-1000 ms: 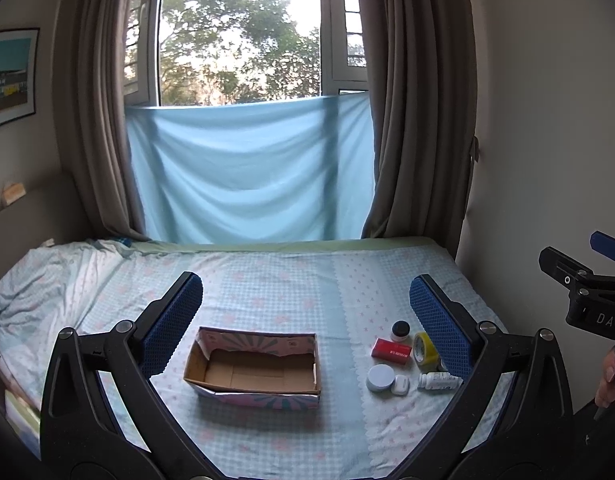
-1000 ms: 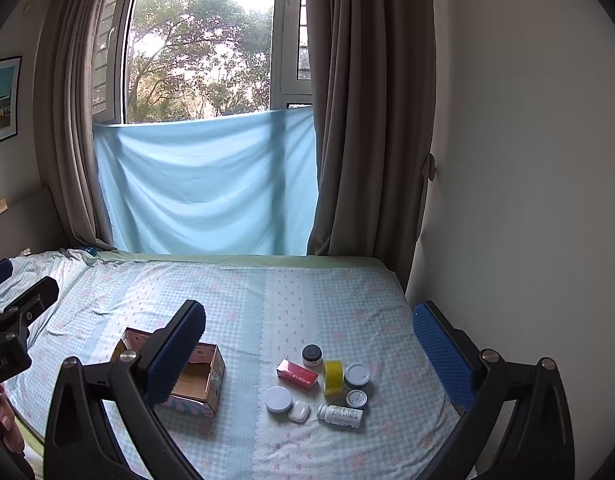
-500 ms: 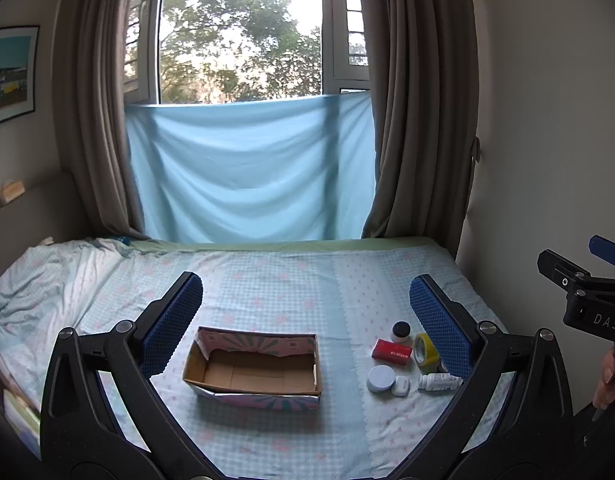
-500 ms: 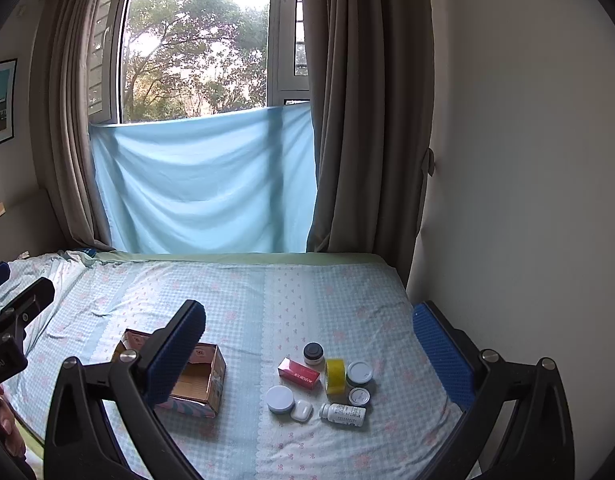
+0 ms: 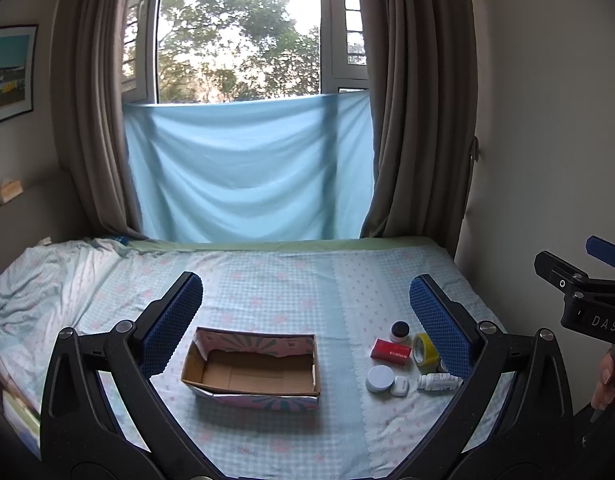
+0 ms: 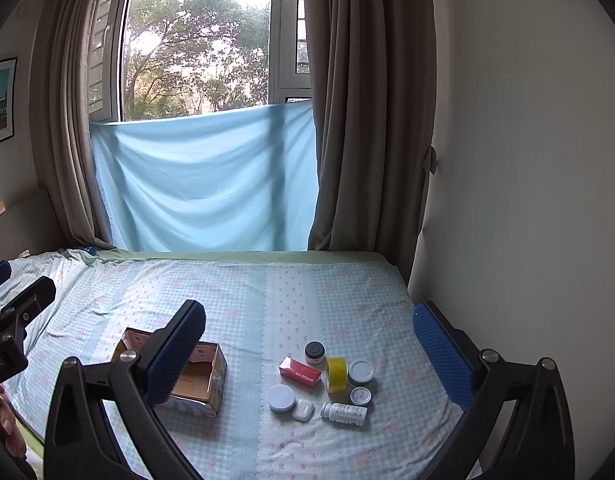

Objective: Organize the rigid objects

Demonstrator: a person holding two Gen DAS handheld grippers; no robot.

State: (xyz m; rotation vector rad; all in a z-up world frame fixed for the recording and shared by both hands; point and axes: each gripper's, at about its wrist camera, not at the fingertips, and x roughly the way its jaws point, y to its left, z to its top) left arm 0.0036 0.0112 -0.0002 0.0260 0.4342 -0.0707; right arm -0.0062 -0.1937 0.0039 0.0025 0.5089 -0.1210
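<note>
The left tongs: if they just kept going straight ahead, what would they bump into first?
Probably the open cardboard box on the bed: it lies centred ahead of the left tongs, which are open and empty. Depth is hard to judge.

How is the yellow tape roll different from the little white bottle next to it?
The yellow tape roll stands on its edge; the white bottle lies on its side. The tape roll is a translucent yellow ring with an open middle; the bottle is a closed white cylinder with a printed label. Both rest on the bed sheet, outside the cardboard box.
</note>
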